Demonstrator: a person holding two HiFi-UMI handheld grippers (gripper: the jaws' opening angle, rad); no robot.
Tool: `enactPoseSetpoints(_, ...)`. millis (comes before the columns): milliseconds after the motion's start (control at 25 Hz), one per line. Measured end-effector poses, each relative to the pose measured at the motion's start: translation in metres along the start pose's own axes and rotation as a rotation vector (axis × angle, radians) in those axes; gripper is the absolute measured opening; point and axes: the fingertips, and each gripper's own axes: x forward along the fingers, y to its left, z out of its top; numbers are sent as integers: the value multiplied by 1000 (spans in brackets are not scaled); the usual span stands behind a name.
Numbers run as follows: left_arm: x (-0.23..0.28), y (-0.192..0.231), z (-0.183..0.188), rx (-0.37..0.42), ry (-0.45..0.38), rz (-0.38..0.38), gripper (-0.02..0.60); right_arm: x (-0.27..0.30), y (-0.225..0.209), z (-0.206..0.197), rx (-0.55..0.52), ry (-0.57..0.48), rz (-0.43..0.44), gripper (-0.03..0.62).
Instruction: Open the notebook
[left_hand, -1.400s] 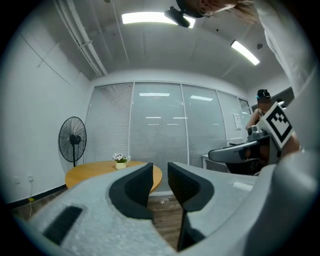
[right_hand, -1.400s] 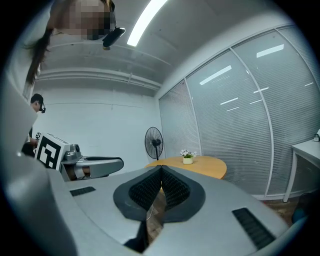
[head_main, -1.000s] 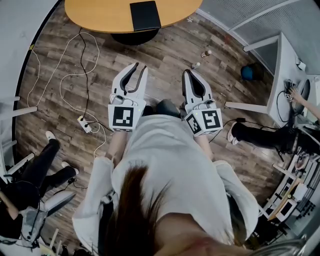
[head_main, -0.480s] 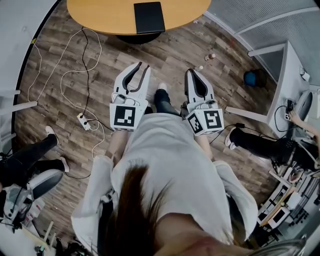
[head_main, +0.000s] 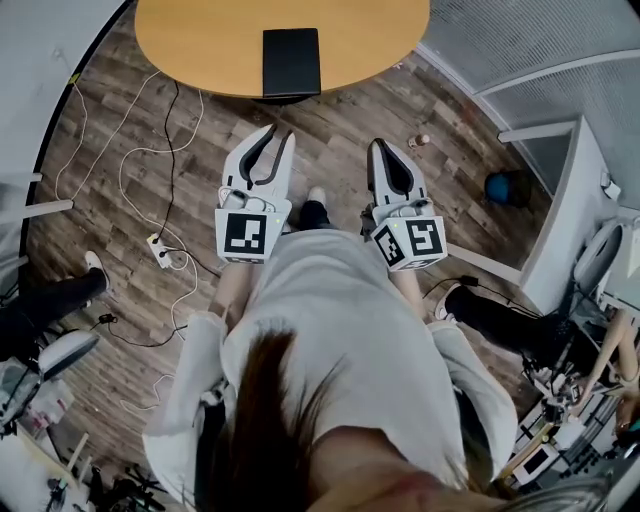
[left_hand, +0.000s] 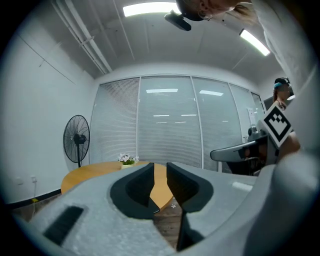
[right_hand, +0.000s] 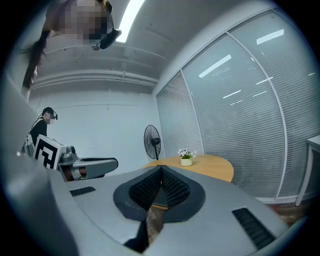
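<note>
Short of the table (head_main: 200, 50), left gripper (head_main: 278, 133) and right gripper (head_main: 378, 145) stand nearer the closed notebook (head_main: 291, 60). Left jaws have just been closing but are apart, empty; right jaws meet, empty.

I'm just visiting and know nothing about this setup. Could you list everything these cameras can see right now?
table: one, light wood, rounded, ahead of the person.
notebook: one, black, closed, at the table's near edge.
flower pot: one, white flowers, on the table.
fan: one, black, standing beside the table.
cables: several, white and black, on the floor at left.
power strip: one, white, among the cables.
round object: one, blue, on the floor at right.
bystanders' legs: two pairs, dark trousers, at the left and right edges.
left gripper: white, jaws apart, have just been closing, nothing between them.
right gripper: white, jaws together, empty.
</note>
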Motion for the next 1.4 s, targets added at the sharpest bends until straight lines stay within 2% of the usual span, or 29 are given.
enactPoseSetpoints(360,43,-4,1,9,-3,80,91,27,-51,2,18,16,42,2)
enactPoseSetpoints(720,60,9,-6,8,21,130,89,43,-76,-3,45,37,38,2)
enactPoseSetpoints(1080,89,35,-14,5,34,125,89,77,-93,-3,67,44,11,2)
enactPoseSetpoints(1400,132,92,-7,21,33,79,89,145,-90,19,83,7,-16,2)
